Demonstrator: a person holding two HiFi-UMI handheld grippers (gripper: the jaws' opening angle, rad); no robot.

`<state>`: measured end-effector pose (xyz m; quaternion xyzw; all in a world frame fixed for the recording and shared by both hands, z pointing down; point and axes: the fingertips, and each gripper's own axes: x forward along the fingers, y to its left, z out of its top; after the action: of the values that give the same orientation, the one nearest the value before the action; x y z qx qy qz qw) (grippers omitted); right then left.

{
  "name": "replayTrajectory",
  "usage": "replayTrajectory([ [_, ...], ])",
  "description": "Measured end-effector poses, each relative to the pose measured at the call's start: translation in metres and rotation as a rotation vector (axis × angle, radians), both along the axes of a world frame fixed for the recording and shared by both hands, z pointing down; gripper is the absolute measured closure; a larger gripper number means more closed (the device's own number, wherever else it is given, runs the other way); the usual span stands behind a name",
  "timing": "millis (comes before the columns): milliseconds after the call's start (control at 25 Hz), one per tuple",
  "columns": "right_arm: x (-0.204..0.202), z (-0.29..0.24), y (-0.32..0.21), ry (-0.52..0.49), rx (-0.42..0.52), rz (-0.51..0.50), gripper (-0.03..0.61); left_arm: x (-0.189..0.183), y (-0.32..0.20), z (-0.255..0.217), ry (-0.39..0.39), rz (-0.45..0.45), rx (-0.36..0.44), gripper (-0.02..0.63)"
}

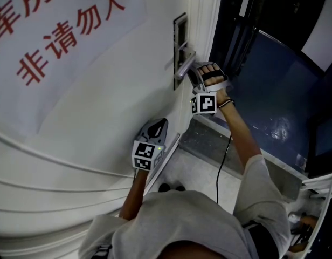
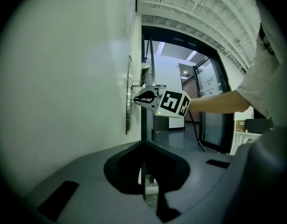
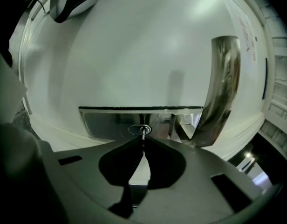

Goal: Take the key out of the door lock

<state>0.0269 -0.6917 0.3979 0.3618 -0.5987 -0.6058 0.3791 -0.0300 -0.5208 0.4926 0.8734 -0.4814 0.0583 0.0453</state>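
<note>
In the head view the right hand-held gripper (image 1: 192, 72) is at the door lock (image 1: 180, 42), beside the handle (image 1: 184, 63). The left hand-held gripper (image 1: 158, 127) hangs well apart, at about 7 o'clock from it. In the left gripper view its jaws are pressed together on nothing, with the lock far ahead at about 12 o'clock. In the right gripper view the jaws pinch the key (image 3: 143, 133), which sticks out of the lock straight toward them, at 12 o'clock. The pull should probably go straight back along this axis.
</note>
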Motion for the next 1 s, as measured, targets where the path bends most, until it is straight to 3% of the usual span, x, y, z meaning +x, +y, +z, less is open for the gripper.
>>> replayTrajectory([
  [560,0.002,-0.001,0.003,-0.008,-0.005,-0.013,0.549,0.010,-0.002,-0.001,-0.002,0.006,0.003,0.595],
  [1000,0.043,-0.002,0.019,-0.081,-0.022,0.003,0.549,0.029,-0.005,-0.001,-0.008,0.045,0.008,0.595],
])
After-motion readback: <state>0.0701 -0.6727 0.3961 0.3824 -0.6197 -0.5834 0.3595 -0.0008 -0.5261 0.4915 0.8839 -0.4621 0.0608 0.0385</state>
